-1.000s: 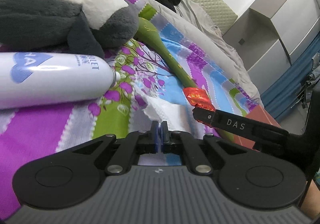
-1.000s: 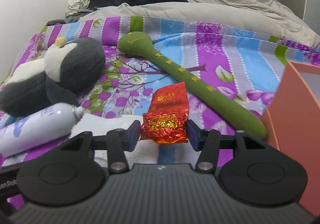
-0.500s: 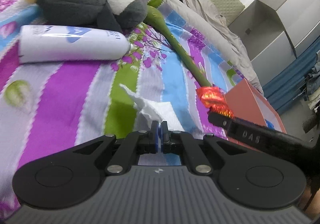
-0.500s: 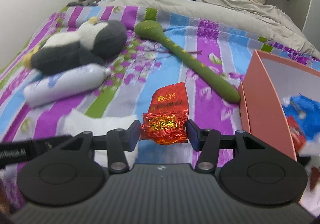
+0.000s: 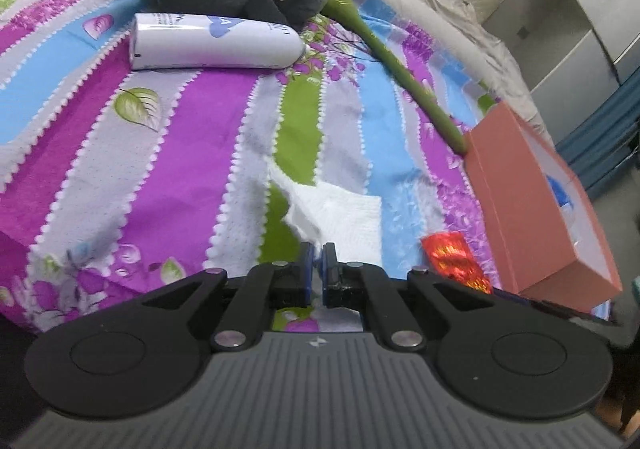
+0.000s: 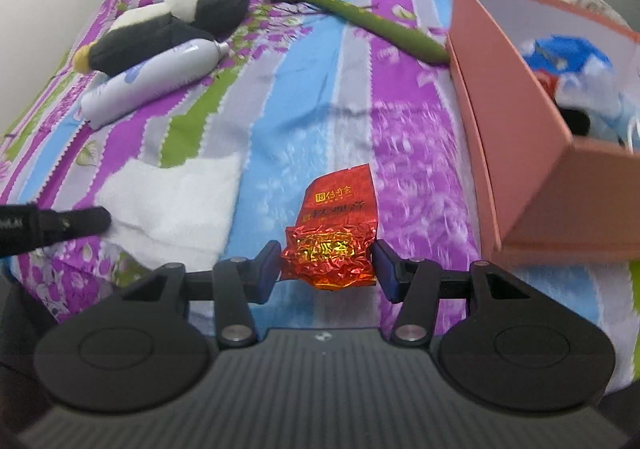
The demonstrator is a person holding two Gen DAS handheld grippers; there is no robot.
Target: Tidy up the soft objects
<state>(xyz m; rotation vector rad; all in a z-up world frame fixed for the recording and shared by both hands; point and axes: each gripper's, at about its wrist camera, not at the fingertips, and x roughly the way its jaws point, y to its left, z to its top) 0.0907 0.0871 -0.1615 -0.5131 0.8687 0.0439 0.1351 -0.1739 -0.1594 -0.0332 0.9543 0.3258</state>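
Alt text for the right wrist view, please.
The right gripper holds a crinkled red foil packet above a striped bedspread, beside an open pink box. A white tissue lies left.

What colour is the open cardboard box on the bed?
Salmon pink cardboard box, white inside; clearest in the right wrist view.

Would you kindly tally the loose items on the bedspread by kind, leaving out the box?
Plush penguin: 1
White bottle: 1
Green padded stick: 1
White tissue: 1
Red foil packet: 1
Total: 5
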